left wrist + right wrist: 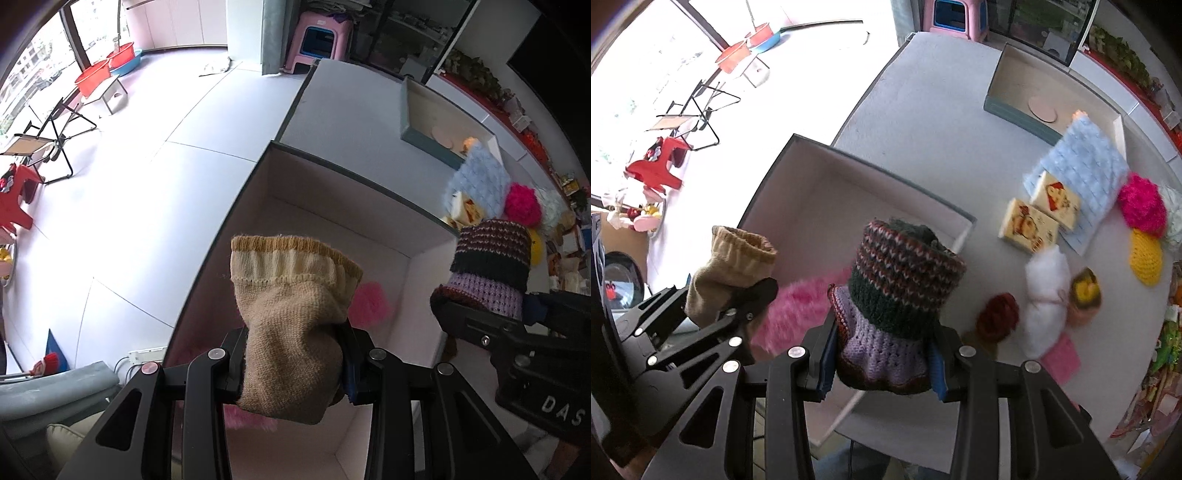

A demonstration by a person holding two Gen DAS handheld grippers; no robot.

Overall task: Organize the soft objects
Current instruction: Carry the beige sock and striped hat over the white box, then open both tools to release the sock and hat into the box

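Two grippers each clamp a knit above the white box [849,173].

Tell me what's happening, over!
Left jaws shut on beige sock. Right jaws shut on striped knit piece. Both over white box. Nothing blocking.

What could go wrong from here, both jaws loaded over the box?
1. The left gripper and right gripper hang side by side above the white box; dropping both at once risks a bump between them.
2. The striped knit piece sits near the box's right wall and may land on the rim or the table.
3. The tan sock is pinched low, so it may snag on release.
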